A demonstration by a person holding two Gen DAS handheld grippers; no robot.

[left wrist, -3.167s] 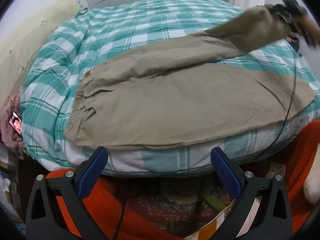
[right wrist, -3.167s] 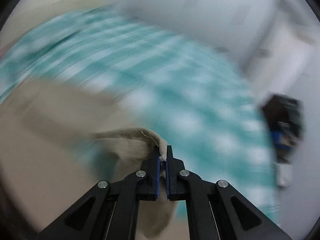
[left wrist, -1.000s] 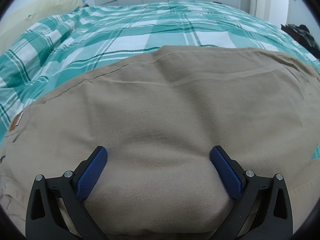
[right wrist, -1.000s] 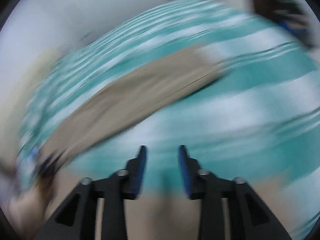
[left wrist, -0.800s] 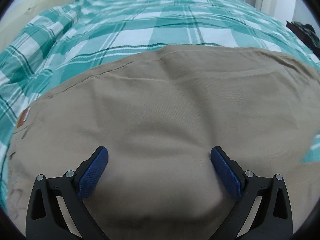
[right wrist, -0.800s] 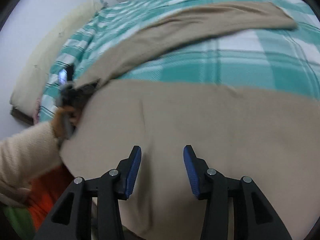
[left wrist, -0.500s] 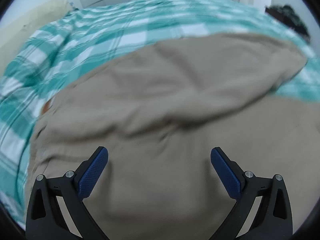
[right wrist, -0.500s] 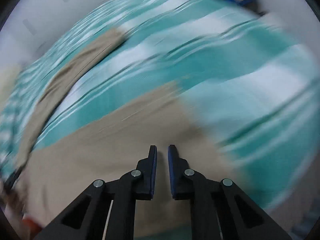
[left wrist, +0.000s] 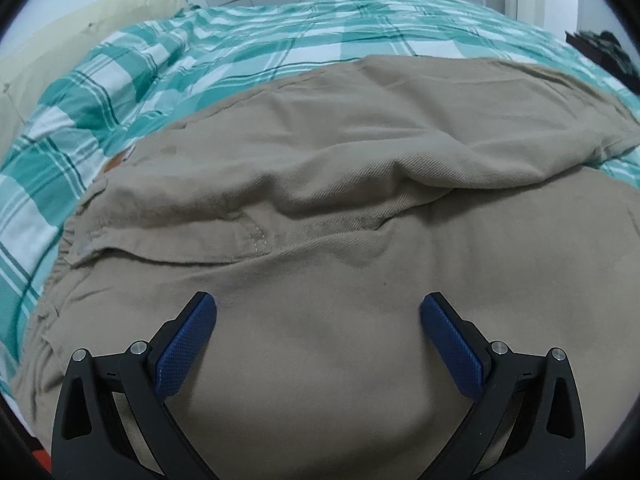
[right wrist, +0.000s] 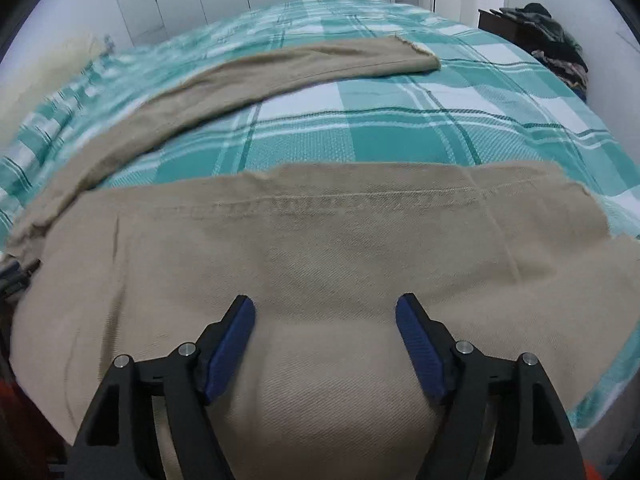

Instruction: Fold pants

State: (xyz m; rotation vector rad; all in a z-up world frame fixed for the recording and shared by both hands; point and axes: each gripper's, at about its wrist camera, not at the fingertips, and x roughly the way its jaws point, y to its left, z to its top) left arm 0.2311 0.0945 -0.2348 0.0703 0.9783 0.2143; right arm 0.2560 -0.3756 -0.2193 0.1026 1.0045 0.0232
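The right claw (right wrist: pixel 325 312), having dropped the far leg, is now hovering released, jaws just widening, over the pants (right wrist: pixel 320 248); the left claw (left wrist: pixel 318 312) is gaping above them on the bed (right wrist: pixel 400 136).

Left gripper (left wrist: pixel 318 312) gapes wide; right gripper (right wrist: pixel 325 314) has just spread apart.

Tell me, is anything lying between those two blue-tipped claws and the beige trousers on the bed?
Nothing visible. Both the left gripper and right gripper hang open directly over bare pants fabric.
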